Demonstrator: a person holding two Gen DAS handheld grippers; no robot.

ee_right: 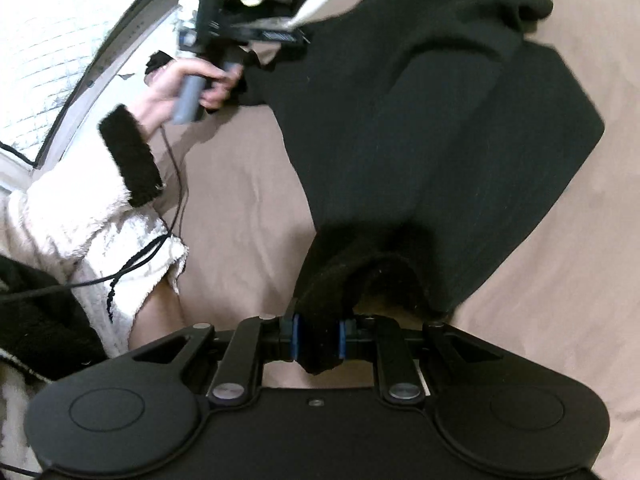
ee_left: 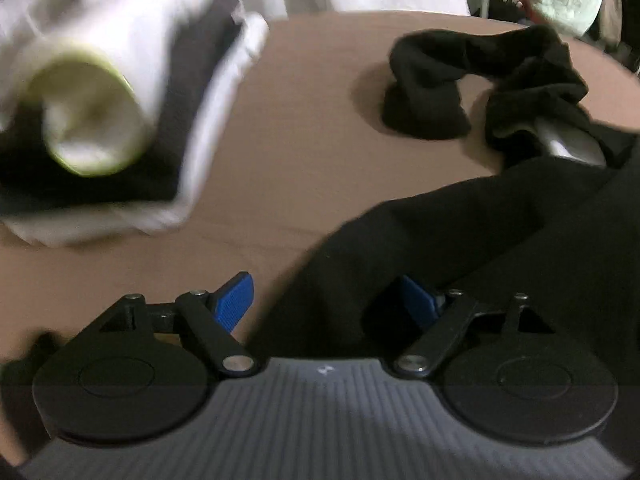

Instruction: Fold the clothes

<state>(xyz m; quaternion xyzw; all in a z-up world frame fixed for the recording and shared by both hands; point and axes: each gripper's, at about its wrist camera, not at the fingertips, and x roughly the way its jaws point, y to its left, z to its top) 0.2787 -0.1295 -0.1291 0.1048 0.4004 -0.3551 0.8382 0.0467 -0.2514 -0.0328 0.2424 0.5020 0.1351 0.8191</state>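
— Two grippers over one black garment (ee_right: pixel 440 128), which lies spread on the tan sheet (ee_right: pixel 248 216). How do they stand?

— Right gripper (ee_right: pixel 318 336): its blue pads are closed on a bunched edge of the garment, the cloth pinched between them and rising away towards the rest of the fabric.

— And the left one?

— Left gripper (ee_left: pixel 326 304) has its jaws wide apart. One blue pad (ee_left: pixel 234 300) sits over bare sheet; the other is at the garment's edge, with dark cloth partly lying between the fingers, but nothing is pinched.

— Can you see it from the other side?

— Yes, the right wrist view shows a hand (ee_right: pixel 188 84) holding the left gripper's grey handle at the garment's far corner, with a cream fleecy sleeve (ee_right: pixel 92 216), black at the cuff.

— Anything else on the bed?

— A folded stack (ee_left: pixel 168 128) of white and dark clothes at the left, blurred, with a pale green-rimmed roll on top, and a crumpled black piece (ee_left: pixel 480 80) lying apart further back.
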